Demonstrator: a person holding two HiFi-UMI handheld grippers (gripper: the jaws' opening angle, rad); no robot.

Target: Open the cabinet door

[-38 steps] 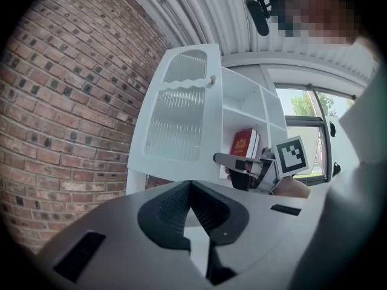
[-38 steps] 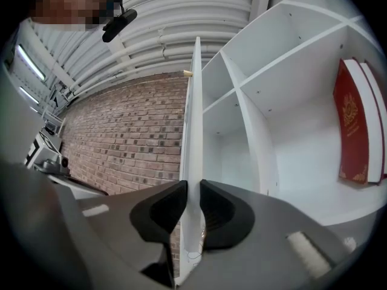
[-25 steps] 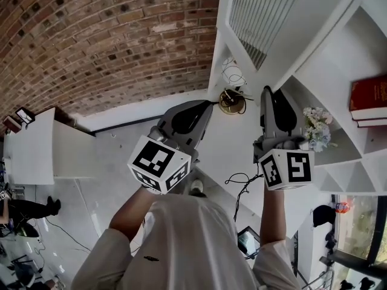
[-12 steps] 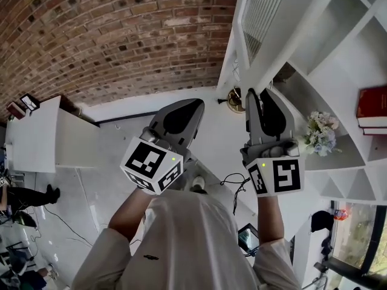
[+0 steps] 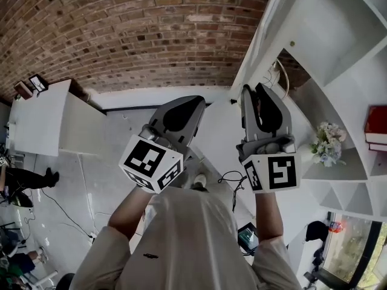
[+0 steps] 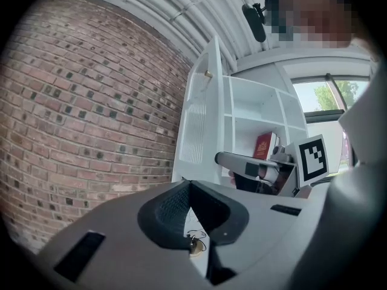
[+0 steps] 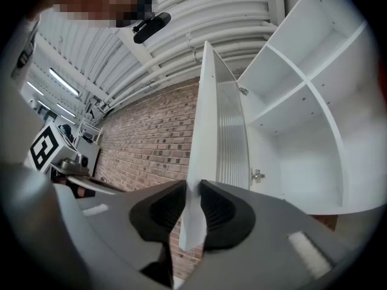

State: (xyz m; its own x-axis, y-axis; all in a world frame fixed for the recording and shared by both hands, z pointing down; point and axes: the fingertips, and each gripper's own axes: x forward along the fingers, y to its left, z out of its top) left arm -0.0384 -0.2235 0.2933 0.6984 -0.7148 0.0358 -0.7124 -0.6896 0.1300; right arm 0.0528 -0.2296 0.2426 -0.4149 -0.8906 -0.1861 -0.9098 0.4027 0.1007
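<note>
Overhead, the white cabinet door point(image 5: 261, 40) stands swung out from the cabinet point(image 5: 354, 53), edge-on to the person, with its ribbed inner face turned toward the shelves. The right gripper point(image 5: 254, 90) has the door's free edge between its jaws. The right gripper view shows the right gripper point(image 7: 192, 189) with its black pads clamped on either side of the thin white panel point(image 7: 215, 132), though the jaws have just been easing apart a little. The left gripper point(image 5: 198, 101) is held beside it, apart from the door, and its own view shows the left gripper point(image 6: 188, 183) with its jaw tips together and nothing between them. Behind the door, the compartment that the right gripper view looks into shows white walls and a metal hinge point(image 7: 258, 176). Further along the shelving, a small bouquet of pale flowers point(image 5: 328, 144) sits in one compartment and a red book point(image 5: 376, 121) in the next. The same book point(image 6: 263, 145) shows in the left gripper view. A brick wall point(image 5: 121, 35) runs behind everything, and black cables point(image 5: 233, 180) lie on the pale floor.
</note>
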